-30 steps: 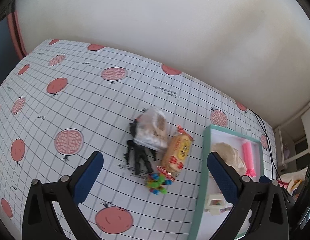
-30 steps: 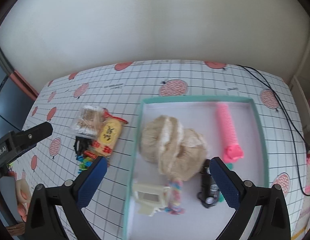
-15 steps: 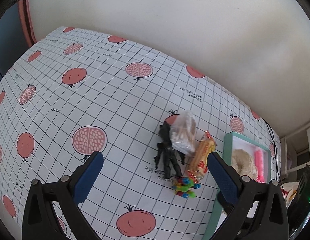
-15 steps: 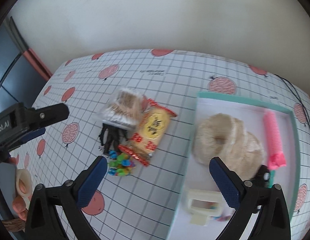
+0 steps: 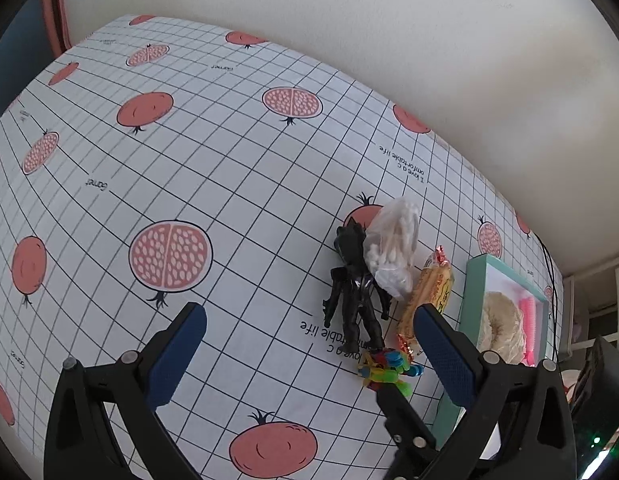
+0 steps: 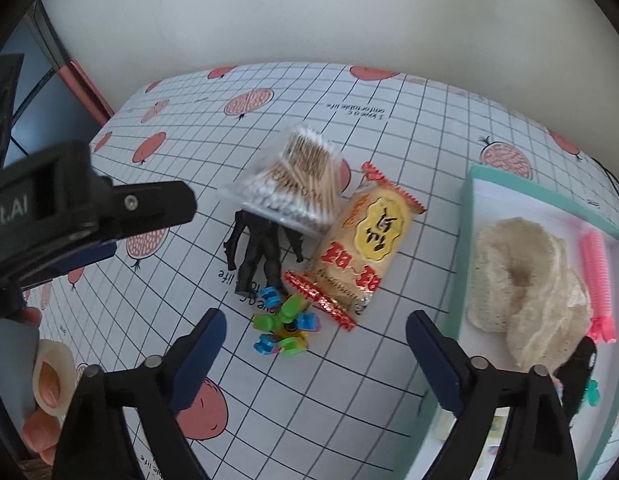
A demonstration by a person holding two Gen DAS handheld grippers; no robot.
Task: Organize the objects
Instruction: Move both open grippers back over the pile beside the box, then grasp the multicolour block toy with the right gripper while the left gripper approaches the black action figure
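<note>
Now your right gripper (image 6: 315, 338), jaws spread and empty, has swung left from the teal tray (image 6: 465, 216) to hover above the colourful clip toy (image 6: 287, 326) beside the snack packet (image 6: 365, 240), while your left gripper (image 5: 309, 344) waits open.

One black figure (image 6: 261, 248), one cotton-swab bag (image 6: 293, 180), one snack packet (image 6: 365, 248), one colourful toy (image 6: 287, 326), one tray (image 6: 465, 240).
</note>
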